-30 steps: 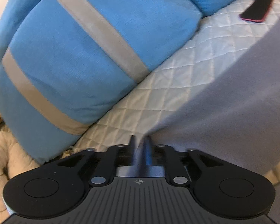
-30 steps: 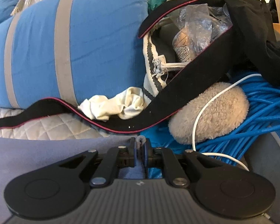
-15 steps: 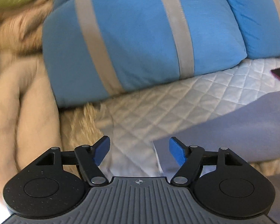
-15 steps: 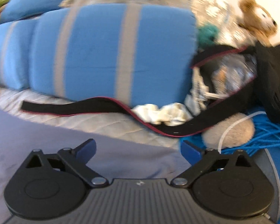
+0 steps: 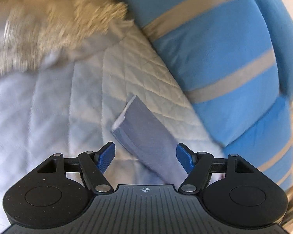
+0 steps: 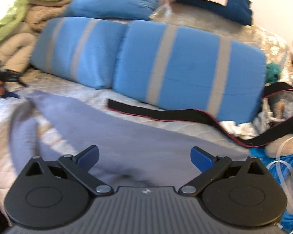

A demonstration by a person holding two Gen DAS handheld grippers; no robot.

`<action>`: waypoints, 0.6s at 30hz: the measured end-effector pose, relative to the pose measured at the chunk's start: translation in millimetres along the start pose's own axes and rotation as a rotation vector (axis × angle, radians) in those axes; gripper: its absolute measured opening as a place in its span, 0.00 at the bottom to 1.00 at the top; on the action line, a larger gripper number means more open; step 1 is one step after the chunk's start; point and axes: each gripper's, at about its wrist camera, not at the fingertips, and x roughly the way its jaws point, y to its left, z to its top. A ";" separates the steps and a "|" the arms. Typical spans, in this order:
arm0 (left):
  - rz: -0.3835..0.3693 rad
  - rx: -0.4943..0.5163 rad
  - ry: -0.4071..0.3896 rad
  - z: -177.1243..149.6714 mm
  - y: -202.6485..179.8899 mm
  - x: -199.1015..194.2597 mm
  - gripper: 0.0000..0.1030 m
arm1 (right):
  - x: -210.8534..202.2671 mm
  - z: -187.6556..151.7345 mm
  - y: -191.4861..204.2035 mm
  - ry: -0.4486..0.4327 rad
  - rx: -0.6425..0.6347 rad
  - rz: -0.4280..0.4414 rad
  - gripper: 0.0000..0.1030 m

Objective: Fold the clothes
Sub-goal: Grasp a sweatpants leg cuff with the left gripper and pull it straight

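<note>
The lavender-grey knit garment (image 6: 130, 136) lies spread flat on the white quilted bedcover (image 6: 54, 78), at 6 o'clock from the blue grey-striped cushions (image 6: 185, 68). It looks light, soft and limp; the hemmed edge (image 5: 127, 117) seems the best hold. The left gripper (image 5: 145, 157) and right gripper (image 6: 144, 157) both stand agape, gripping nothing. At 3 o'clock, an open black red-piped bag (image 6: 283, 105) holds crumpled plastic.

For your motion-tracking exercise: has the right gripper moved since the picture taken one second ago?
Yes. The right gripper has pulled back and swung left: the striped blue pillow now sits smaller and central, and the grey garment lies released below.
</note>
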 end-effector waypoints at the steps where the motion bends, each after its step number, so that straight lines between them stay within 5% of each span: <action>1: -0.025 -0.055 0.002 -1.0 6.4 3.1 0.65 | -1.1 -3.2 5.4 -0.007 0.008 0.024 1.00; 5: -0.093 -0.209 -0.037 -7.3 23.5 14.1 0.64 | -1.1 -15.1 14.7 -0.024 0.074 0.148 1.00; 6: -0.103 -0.223 -0.050 -7.9 24.1 15.8 0.57 | -1.1 -18.1 17.0 -0.028 0.090 0.178 1.00; 7: -0.110 -0.234 -0.061 -8.3 24.5 17.7 0.49 | -0.1 -20.6 18.0 -0.027 0.109 0.203 1.00; 9: -0.040 -0.215 -0.065 -7.1 21.0 20.7 0.03 | 2.9 -23.1 17.9 -0.012 0.130 0.223 1.00; 18: 0.120 0.082 -0.139 -1.3 -13.7 11.8 0.04 | 10.3 -29.3 14.0 0.018 0.138 0.228 1.00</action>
